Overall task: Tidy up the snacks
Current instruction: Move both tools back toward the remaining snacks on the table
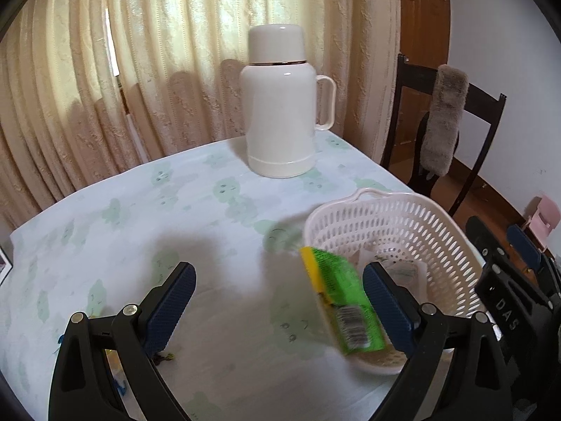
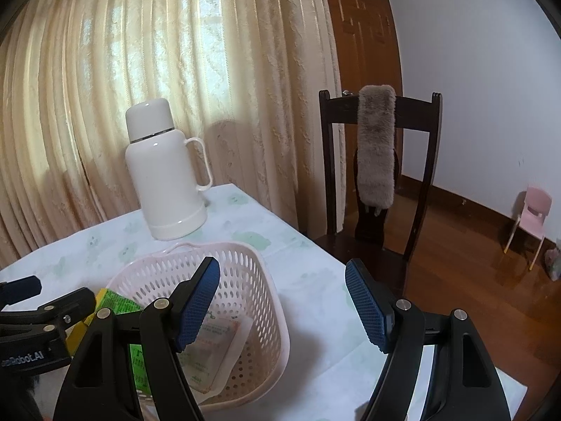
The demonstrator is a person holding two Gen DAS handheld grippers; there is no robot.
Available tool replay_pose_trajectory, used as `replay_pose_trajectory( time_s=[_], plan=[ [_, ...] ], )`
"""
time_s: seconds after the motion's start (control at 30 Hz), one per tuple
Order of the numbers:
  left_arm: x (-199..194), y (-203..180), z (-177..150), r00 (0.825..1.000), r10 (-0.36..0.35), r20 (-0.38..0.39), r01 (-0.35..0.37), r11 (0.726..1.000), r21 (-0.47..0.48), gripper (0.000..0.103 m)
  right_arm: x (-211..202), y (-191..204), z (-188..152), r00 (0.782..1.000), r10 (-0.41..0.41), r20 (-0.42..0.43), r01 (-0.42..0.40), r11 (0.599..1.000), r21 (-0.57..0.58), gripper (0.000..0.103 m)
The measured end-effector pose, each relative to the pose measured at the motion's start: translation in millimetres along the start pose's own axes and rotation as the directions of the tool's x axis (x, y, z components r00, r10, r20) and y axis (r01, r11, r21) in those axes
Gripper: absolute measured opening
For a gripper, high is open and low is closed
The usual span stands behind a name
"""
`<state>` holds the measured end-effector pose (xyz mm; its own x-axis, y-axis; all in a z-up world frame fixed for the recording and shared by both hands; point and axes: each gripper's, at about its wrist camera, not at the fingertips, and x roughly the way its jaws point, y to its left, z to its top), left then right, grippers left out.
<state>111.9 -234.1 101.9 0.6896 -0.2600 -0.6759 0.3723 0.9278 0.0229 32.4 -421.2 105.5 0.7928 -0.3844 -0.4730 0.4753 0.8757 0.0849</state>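
Green-and-yellow foil snack packet [image 1: 342, 310] was blurred in the left wrist view, lying against the near rim of the pale pink perforated plastic basket [image 1: 392, 224], just inside the right-hand pad of the left gripper [image 1: 278, 310]. Its long axis ran roughly along the way that gripper pointed, tilted a bit. Those jaws stood wide apart and weren't pressing on it, so released. The right gripper [image 2: 282, 303] hung over the basket's far side, jaws also spread, nothing in them. Left hand was clearly the nearer one, I'd say. Basket sat on the green-patterned white surface [image 1: 140, 210].
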Motion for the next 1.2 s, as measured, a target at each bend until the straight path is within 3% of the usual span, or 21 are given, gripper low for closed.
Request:
replay_pose_trajectory(
  time_s=[0.67, 1.2],
  plan=[
    [-15.1, 65.6, -39.6, 0.991, 0.135, -0.027, -0.137, 0.984, -0.111, 0.095, 3.3, 15.0, -4.8, 1.000, -0.006, -0.002, 0.006, 0.998, -0.063, 0.075],
    [-32.8, 129.9, -72.7, 0.969, 0.244, -0.049, -0.248, 0.944, -0.218, 0.095, 6.9, 24.9, -12.1, 1.000, -0.020, -0.010, 0.019, 0.994, -0.108, 0.075]
  ],
)
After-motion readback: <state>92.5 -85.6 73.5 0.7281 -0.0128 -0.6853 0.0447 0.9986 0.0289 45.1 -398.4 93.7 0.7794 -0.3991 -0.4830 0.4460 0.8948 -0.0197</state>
